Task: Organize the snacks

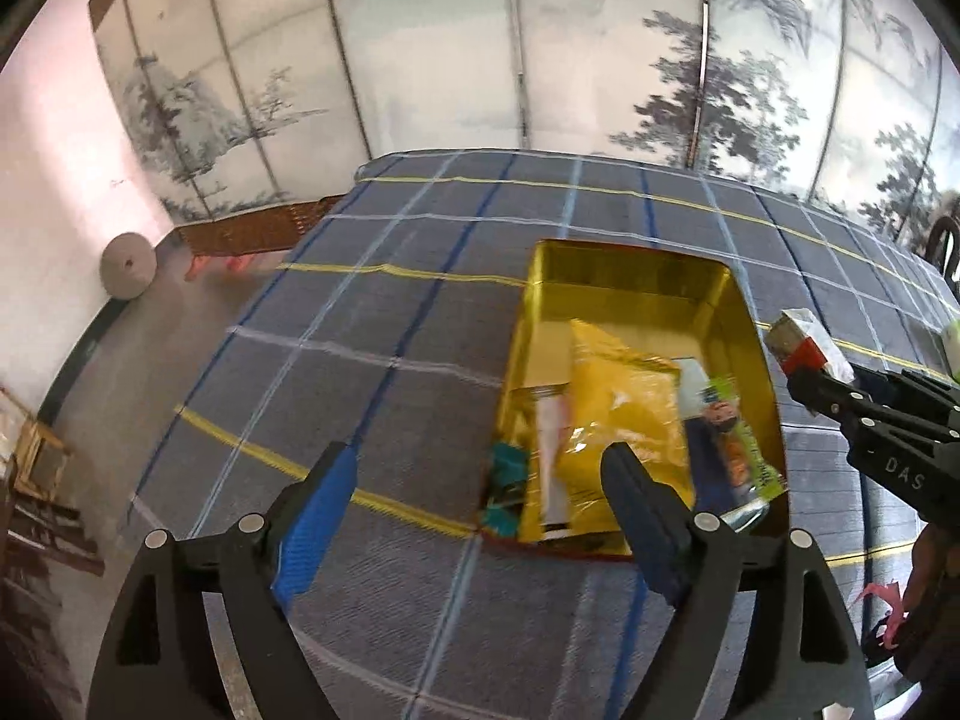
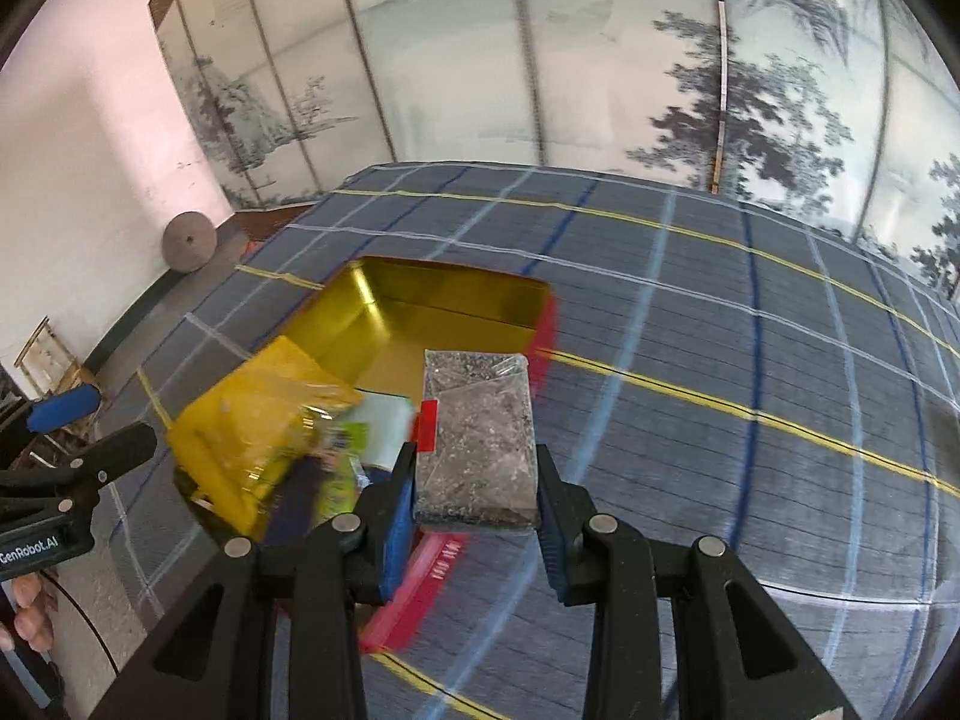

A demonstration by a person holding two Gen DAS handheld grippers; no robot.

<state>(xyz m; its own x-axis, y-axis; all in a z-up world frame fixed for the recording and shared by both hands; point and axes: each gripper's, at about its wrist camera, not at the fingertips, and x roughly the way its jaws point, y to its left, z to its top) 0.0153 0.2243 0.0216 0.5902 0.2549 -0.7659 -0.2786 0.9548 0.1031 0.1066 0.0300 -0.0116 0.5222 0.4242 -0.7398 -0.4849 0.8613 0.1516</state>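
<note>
A gold-lined tin box (image 1: 630, 276) with a red outside sits on the checked tablecloth. A large yellow packet (image 1: 618, 396), a green packet (image 1: 732, 438) and a teal one (image 1: 507, 480) lie in its near half. My left gripper (image 1: 477, 462) hangs open above the box's near left corner, with nothing between its fingers. My right gripper (image 2: 475, 456) is shut on a grey speckled packet (image 2: 477, 438) with a red tab. It holds it above the near right edge of the box (image 2: 450, 294), beside the yellow packet (image 2: 258, 420). From the left wrist, that gripper (image 1: 840, 384) shows at the right.
The blue-grey checked cloth (image 2: 720, 360) covers the whole table, with bare cloth to the right of the box. A painted folding screen (image 2: 540, 60) stands behind the table. A round grey disc (image 2: 189, 240) leans on the wall at left. A person's fingers (image 2: 24, 612) show at the lower left.
</note>
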